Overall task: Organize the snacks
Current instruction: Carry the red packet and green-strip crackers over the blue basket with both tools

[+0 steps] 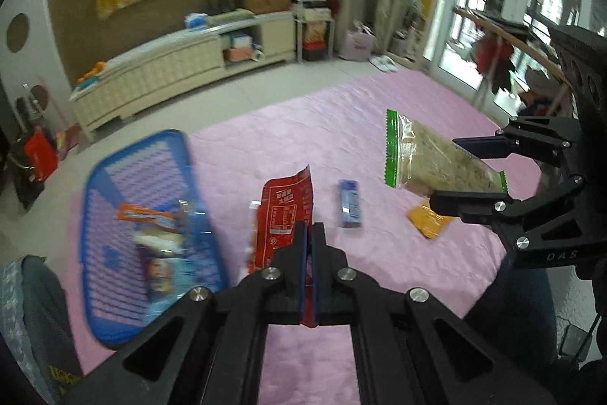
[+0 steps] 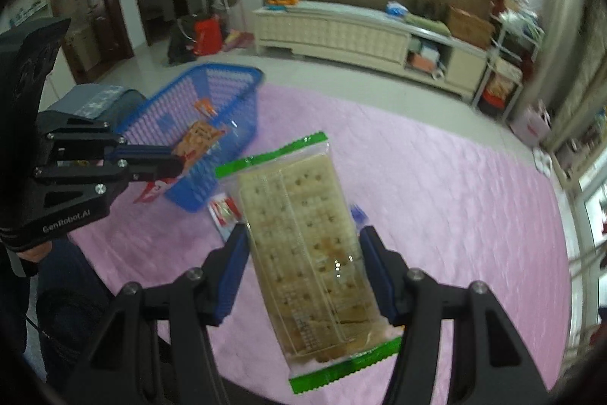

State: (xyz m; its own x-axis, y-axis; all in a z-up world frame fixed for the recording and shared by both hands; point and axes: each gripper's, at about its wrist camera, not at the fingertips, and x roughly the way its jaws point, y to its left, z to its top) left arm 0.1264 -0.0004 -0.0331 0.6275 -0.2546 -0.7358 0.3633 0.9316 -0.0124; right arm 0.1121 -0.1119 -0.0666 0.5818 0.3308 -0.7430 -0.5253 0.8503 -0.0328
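In the left wrist view my left gripper [image 1: 312, 241] is shut on a red snack packet [image 1: 288, 211], held above the pink mat [image 1: 341, 124]. To its left stands a blue basket [image 1: 151, 154] with several snacks inside. At the right, my right gripper [image 1: 445, 169] is shut on a clear, green-edged cracker pack [image 1: 436, 158], also in the air. In the right wrist view, the cracker pack [image 2: 303, 253] sits across my right gripper [image 2: 303, 234], both pads on its sides. The left gripper [image 2: 178, 158] holds its packet [image 2: 197, 141] in front of the basket [image 2: 227, 93].
A small blue packet [image 1: 349, 202] and a yellow packet [image 1: 426, 221] lie on the mat, plus a red-white packet [image 2: 225, 211] beside the basket. A low cream cabinet [image 2: 360, 33] lines the far wall. A person's dark trouser leg [image 2: 64, 276] is at the mat's near left.
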